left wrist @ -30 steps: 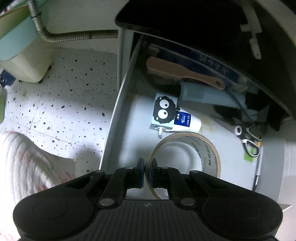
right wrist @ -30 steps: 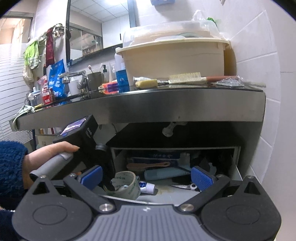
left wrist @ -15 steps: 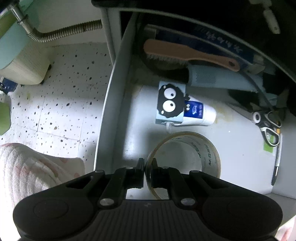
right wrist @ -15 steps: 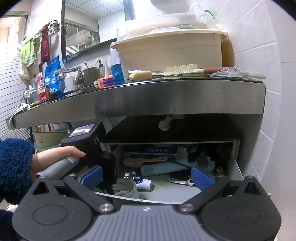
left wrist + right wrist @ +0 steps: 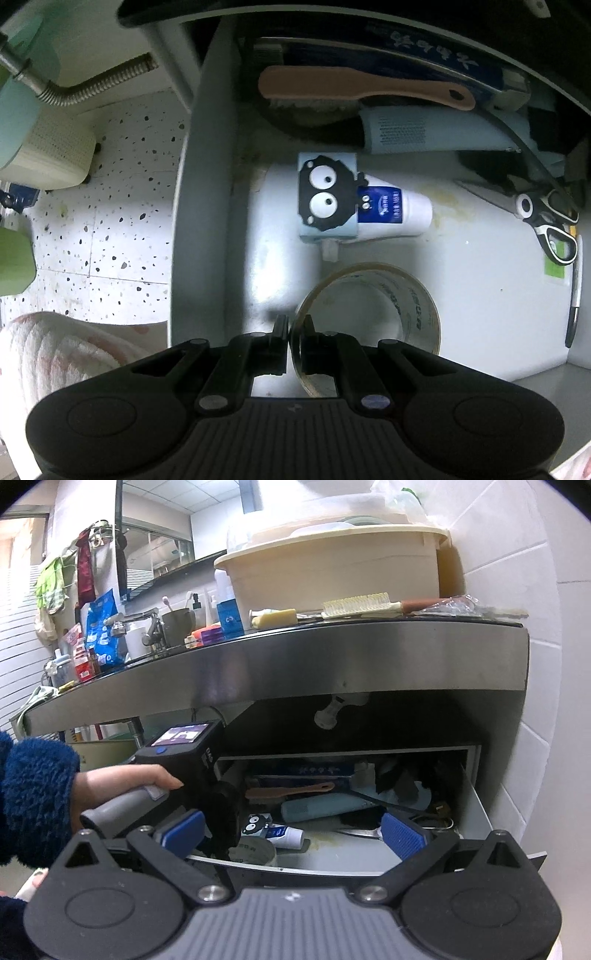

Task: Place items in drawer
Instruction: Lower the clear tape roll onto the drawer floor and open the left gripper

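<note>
The left gripper [image 5: 293, 332] is pinched on the wall of the tape roll [image 5: 373, 317], held low inside the open drawer [image 5: 207, 206]; the roll's near edge is hidden behind the fingers. Beyond it a tube [image 5: 388, 210] is half covered by a cartoon-faced card [image 5: 327, 194]. The right gripper [image 5: 291, 834] is spread wide, empty, before the drawer.

The left gripper [image 5: 293, 341] pinches the tape roll's [image 5: 388, 310] wall over the open drawer [image 5: 461, 266]; a tube [image 5: 388, 210] lies beyond the fingertips.
</note>
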Available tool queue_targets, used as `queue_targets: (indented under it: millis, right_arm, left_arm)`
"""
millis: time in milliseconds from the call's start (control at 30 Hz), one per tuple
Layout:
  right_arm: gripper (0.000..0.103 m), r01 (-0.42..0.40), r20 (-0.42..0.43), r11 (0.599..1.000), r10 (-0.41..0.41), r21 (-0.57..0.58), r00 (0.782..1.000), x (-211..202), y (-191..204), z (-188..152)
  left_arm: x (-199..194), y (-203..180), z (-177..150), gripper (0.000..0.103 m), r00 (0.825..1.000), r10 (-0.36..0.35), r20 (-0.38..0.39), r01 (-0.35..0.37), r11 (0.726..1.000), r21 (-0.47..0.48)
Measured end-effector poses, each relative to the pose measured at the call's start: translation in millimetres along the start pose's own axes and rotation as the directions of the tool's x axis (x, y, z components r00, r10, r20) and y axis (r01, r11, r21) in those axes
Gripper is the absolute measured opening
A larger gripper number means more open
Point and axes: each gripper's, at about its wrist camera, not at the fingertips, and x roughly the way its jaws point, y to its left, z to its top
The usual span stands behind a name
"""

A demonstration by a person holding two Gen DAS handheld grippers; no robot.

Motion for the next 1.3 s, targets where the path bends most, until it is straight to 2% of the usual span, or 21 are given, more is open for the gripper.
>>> queue_targets:
  millis: [267, 500, 800, 967, 1033, 1100, 1167, 1300]
  right_arm:
    - [0.103, 0.004, -0.005, 1.000, -0.004, 0.012, 1.000, 1, -2, -2]
    - [0.103, 0.008, -0.017, 1.000, -0.008, 0.019, 1.000, 2, -4, -4]
    - [0.103, 0.005, -0.027, 1.000, -0.004, 0.023, 1.000, 5, -2, -5]
    - [0.103, 0.006, -0.031, 1.000, -0.005, 0.025, 0.999, 6, 0, -4]
    - [0.103, 0.006, -0.032, 1.000, -0.006, 0.025, 0.999, 6, 0, -4]
    - [0.103, 0.007, -0.032, 1.000, -0.006, 0.024, 0.999, 5, 1, -4]
    - [0.103, 0.007, -0.032, 1.000, -0.006, 0.022, 0.999, 5, 1, -4]
    - [0.103, 0.008, -0.035, 1.000, -0.007, 0.017, 0.999, 5, 3, -5]
  left_arm:
    - [9, -10, 11, 0.006, 0.999, -0.005, -0.053, 0.006, 1.000, 0.018]
    - [14, -8, 16, 0.006, 0.998, 0.011, -0.054, -0.010, 1.000, 0.021]
    - [22, -9, 21, 0.006, 0.994, 0.012, -0.112, -0.011, 1.000, 0.010]
    - [24, -7, 22, 0.007, 0.993, -0.001, -0.119, 0.001, 1.000, 0.003]
    - [24, -7, 23, 0.011, 0.993, -0.006, -0.117, 0.007, 1.000, 0.009]
    - [23, -8, 23, 0.021, 0.993, -0.014, -0.117, 0.016, 1.000, 0.012]
    - [22, -9, 22, 0.036, 0.993, -0.031, -0.115, 0.033, 0.999, 0.020]
    - [11, -16, 20, 0.042, 0.997, -0.021, -0.071, 0.026, 0.998, 0.060]
